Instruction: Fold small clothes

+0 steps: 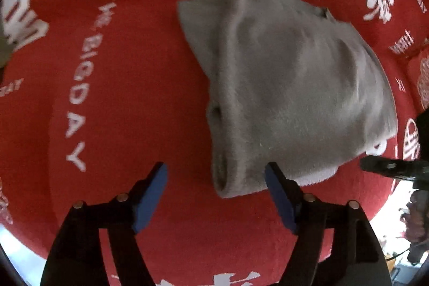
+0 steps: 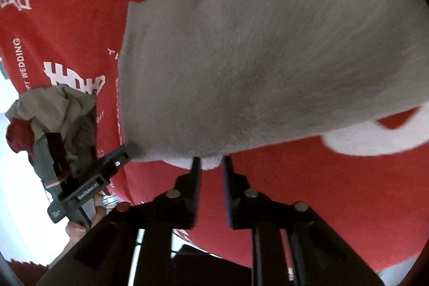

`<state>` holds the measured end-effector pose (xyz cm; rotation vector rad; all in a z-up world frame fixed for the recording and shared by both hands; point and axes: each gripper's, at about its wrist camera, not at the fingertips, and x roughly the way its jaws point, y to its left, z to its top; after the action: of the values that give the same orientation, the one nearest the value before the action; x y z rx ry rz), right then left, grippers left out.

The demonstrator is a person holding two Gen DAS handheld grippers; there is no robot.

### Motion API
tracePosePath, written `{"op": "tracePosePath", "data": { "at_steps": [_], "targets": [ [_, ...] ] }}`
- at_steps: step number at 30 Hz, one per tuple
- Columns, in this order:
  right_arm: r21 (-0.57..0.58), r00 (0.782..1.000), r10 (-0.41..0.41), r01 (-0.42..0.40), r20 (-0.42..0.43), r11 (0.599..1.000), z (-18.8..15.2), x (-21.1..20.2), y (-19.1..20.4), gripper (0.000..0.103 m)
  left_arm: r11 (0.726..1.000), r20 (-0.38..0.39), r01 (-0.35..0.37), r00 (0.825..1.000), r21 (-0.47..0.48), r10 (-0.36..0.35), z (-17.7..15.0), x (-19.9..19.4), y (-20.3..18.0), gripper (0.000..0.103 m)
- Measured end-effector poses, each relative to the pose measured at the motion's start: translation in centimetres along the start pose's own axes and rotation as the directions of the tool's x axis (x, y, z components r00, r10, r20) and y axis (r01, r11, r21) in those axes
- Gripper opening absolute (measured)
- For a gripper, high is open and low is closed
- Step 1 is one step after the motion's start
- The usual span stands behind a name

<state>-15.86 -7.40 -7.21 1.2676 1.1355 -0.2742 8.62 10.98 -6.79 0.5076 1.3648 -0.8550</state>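
Left to right: the left claw (image 1: 215, 199) hangs wide open and empty above the red printed cloth (image 1: 120, 71) covering the worktop. The folded grey garment (image 1: 281, 87) lies at its 12 to 1 o'clock, long axis running 11 to 5, its near hem between the blue pads (image 1: 150, 200), untouched. The right claw (image 2: 211, 165), partly open, holds nothing; the garment's white edge (image 2: 206, 161) sits at its tips. Judged nearer: the right claw. A pile of unfolded clothes (image 2: 53, 109) lies at its 9 o'clock.

Black left gripper (image 1: 215, 173), blue pads (image 1: 150, 201), brass screws
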Motion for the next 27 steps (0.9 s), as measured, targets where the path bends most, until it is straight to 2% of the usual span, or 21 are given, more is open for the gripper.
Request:
{"op": "tracePosePath", "data": {
  "at_steps": [1, 3, 4, 7, 9, 11, 13, 14, 15, 17, 19, 20, 21, 22, 24, 25, 26, 27],
  "targets": [
    [0.002, 1.0, -0.012, 0.012, 0.019, 1.0, 0.1, -1.0, -0.2, 0.051, 0.999, 0.0, -0.032, 1.0, -0.01, 0.032, 0.1, -0.2, 0.0, 0.076],
    [0.017, 0.995, -0.063, 0.061, 0.083, 0.998, 0.6, -4.1, -1.5, 0.053, 0.996, -0.006, -0.084, 0.996, -0.031, 0.084, 0.1, -0.4, 0.1, 0.076],
    [0.03, 0.991, -0.086, 0.084, 0.106, 0.996, 0.8, -5.0, -2.2, 0.053, 0.995, -0.008, -0.087, 0.996, -0.045, 0.087, 0.1, -0.6, 0.3, 0.076],
    [0.168, 0.964, -0.179, 0.147, 0.197, 0.975, 1.5, -8.7, -6.4, 0.053, 0.993, -0.029, -0.083, 0.996, -0.081, 0.081, 0.2, -0.3, 0.0, 0.076],
    [0.298, 0.954, -0.19, 0.116, 0.233, 0.948, 1.6, -10.1, -9.4, 0.053, 0.993, -0.043, -0.07, 0.997, -0.099, 0.066, 0.1, 0.2, -0.6, 0.076],
    [0.409, 0.953, -0.168, 0.051, 0.254, 0.911, 1.4, -10.7, -12.5, 0.053, 0.99, -0.05, -0.047, 0.998, -0.132, 0.041, 0.3, 0.6, -0.9, 0.076],
    [0.459, 0.959, -0.113, -0.019, 0.259, 0.888, 1.5, -10.2, -14.4, 0.04, 0.984, -0.036, -0.046, 0.999, -0.17, 0.04, 0.4, 0.5, -1.0, 0.076],
    [0.466, 0.961, -0.099, -0.035, 0.26, 0.884, 1.6, -10.1, -14.9, 0.019, 0.983, -0.028, -0.048, 0.999, -0.177, 0.044, 0.4, 0.4, -1.1, 0.076],
    [0.464, 0.962, -0.1, -0.031, 0.255, 0.885, 1.7, -10.2, -15.1, 0.011, 0.981, -0.016, -0.059, 0.998, -0.183, 0.057, 0.5, 0.3, -1.2, 0.076],
    [0.427, 0.961, -0.117, -0.002, 0.251, 0.904, 2.1, -10.6, -14.8, 0.01, 0.979, -0.007, -0.11, 0.994, -0.174, 0.11, 0.5, 0.9, -1.3, 0.076],
    [0.367, 0.96, -0.154, 0.059, 0.235, 0.928, 2.4, -10.5, -13.6, 0.009, 0.974, -0.043, -0.173, 0.985, -0.147, 0.168, 0.0, 2.6, -1.3, 0.076],
    [0.349, 0.96, -0.167, 0.08, 0.226, 0.934, 2.4, -10.2, -13.4, 0.009, 0.974, -0.073, -0.177, 0.983, -0.143, 0.168, -0.5, 3.6, -1.1, 0.077],
    [0.339, 0.96, -0.174, 0.093, 0.217, 0.936, 2.5, -10.1, -13.6, 0.009, 0.975, -0.047, -0.151, 0.988, -0.162, 0.145, -0.9, 3.6, -0.9, 0.077],
    [0.332, 0.962, -0.171, 0.093, 0.214, 0.939, 2.5, -10.0, -13.7, 0.009, 0.973, -0.035, -0.155, 0.988, -0.17, 0.151, -1.1, 3.4, -0.7, 0.081],
    [0.316, 0.963, -0.17, 0.098, 0.21, 0.944, 3.1, -9.6, -13.6, 0.009, 0.972, -0.04, -0.15, 0.989, -0.179, 0.145, -1.3, 3.3, -0.4, 0.083],
    [0.3, 0.963, -0.174, 0.107, 0.207, 0.948, 3.1, -9.5, -13.4, 0.009, 0.971, -0.043, -0.143, 0.99, -0.19, 0.138, -1.3, 3.3, -0.3, 0.086],
    [0.292, 0.963, -0.176, 0.112, 0.205, 0.95, 3.3, -9.3, -13.3, 0.009, 0.968, -0.055, -0.145, 0.989, -0.207, 0.137, -1.3, 3.5, -0.1, 0.1],
    [0.285, 0.963, -0.178, 0.116, 0.203, 0.951, 3.3, -9.3, -13.3, 0.009, 0.964, -0.072, -0.15, 0.988, -0.218, 0.137, -1.4, 3.9, 0.2, 0.103]
  ]
}}
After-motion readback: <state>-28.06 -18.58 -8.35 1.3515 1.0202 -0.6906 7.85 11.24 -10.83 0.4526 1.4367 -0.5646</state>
